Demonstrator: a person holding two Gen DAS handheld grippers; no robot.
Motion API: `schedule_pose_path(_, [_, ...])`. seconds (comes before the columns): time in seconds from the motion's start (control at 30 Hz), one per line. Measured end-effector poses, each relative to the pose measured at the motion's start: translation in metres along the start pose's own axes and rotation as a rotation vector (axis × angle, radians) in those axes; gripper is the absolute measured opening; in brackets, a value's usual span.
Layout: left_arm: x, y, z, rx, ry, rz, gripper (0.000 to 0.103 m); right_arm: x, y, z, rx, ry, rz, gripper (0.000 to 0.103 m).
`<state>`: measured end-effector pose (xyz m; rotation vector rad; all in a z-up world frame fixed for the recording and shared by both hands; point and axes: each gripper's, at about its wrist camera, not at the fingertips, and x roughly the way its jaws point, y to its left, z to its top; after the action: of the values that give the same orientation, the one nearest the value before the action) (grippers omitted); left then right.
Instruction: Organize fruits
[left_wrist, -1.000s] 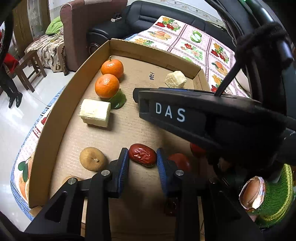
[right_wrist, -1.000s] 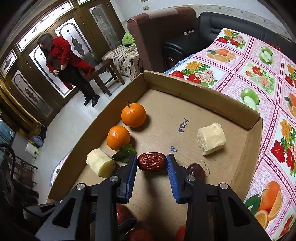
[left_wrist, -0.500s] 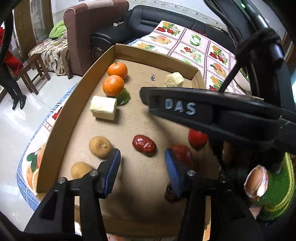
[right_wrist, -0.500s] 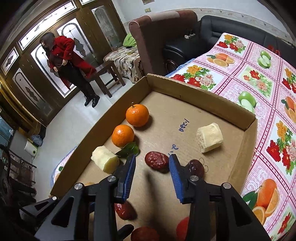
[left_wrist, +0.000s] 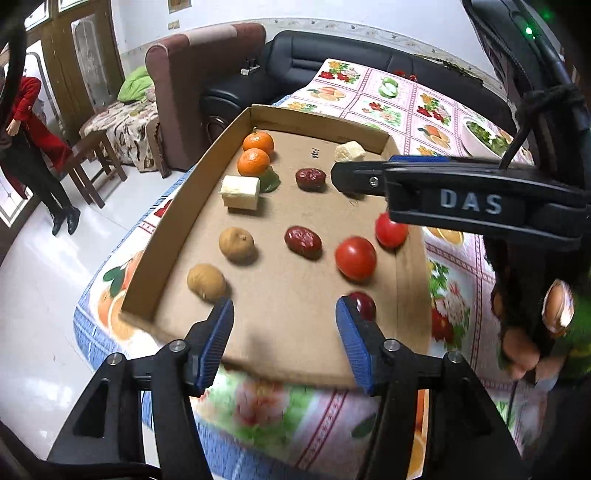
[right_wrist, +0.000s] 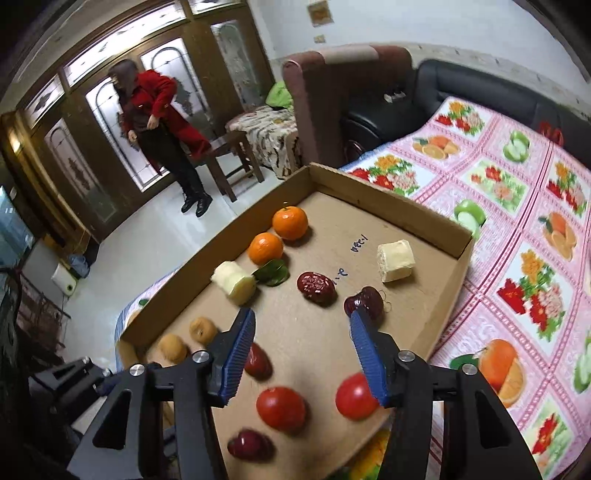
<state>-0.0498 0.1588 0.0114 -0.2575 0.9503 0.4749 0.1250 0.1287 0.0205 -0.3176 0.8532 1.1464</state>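
A shallow cardboard tray (left_wrist: 177, 229) holds the fruit. In the left wrist view I see two oranges (left_wrist: 254, 161), two brown longans (left_wrist: 236, 245), two red dates (left_wrist: 303, 242), two tomatoes (left_wrist: 355, 258), a dark cherry (left_wrist: 364, 305) and pale cane pieces (left_wrist: 240, 192). My left gripper (left_wrist: 284, 332) is open and empty over the tray's near end. My right gripper (right_wrist: 301, 350) is open and empty above the tray middle, behind a date (right_wrist: 316, 287) and a dark cherry (right_wrist: 364, 302). The right gripper's body (left_wrist: 461, 199) crosses the left view.
The tray lies on a fruit-print cloth (right_wrist: 517, 229). A second cane piece (right_wrist: 395, 260) sits near the far wall. A leaf (right_wrist: 273, 272) lies by the oranges. A sofa (left_wrist: 332, 51), an armchair (right_wrist: 332, 96) and a person in red (right_wrist: 155, 125) are behind.
Both grippers opened, let go of the date each held and pulled back and up from the tray. The two dates now lie loose on the cardboard.
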Motion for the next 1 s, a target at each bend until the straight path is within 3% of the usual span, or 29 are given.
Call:
schedule_pose_path(0.03, [-0.003,-0.002,-0.004,0.011,-0.007,0.006,0.057,-0.005,0.003,-0.003,-0.023,-0.005,0.000,0.070])
schedule_pose_path(0.3, [-0.024,-0.006,-0.021,0.033,-0.051,0.038,0.057,-0.038,0.012,-0.030,-0.173,-0.021,0.052,0.070])
schedule_pose_path(0.47, [-0.031,-0.009,-0.032,0.036,-0.058,0.041,0.057,-0.062,0.013,-0.052,-0.249,-0.061,0.163,0.076])
schedule_pose_path(0.67, [-0.036,-0.014,-0.044,0.045,-0.054,0.038,0.057,-0.067,0.021,-0.074,-0.375,0.016,0.127,0.078])
schedule_pose_path(1.0, [-0.047,-0.013,-0.053,0.045,-0.064,0.035,0.057,-0.067,0.024,-0.095,-0.415,0.069,0.145,0.078])
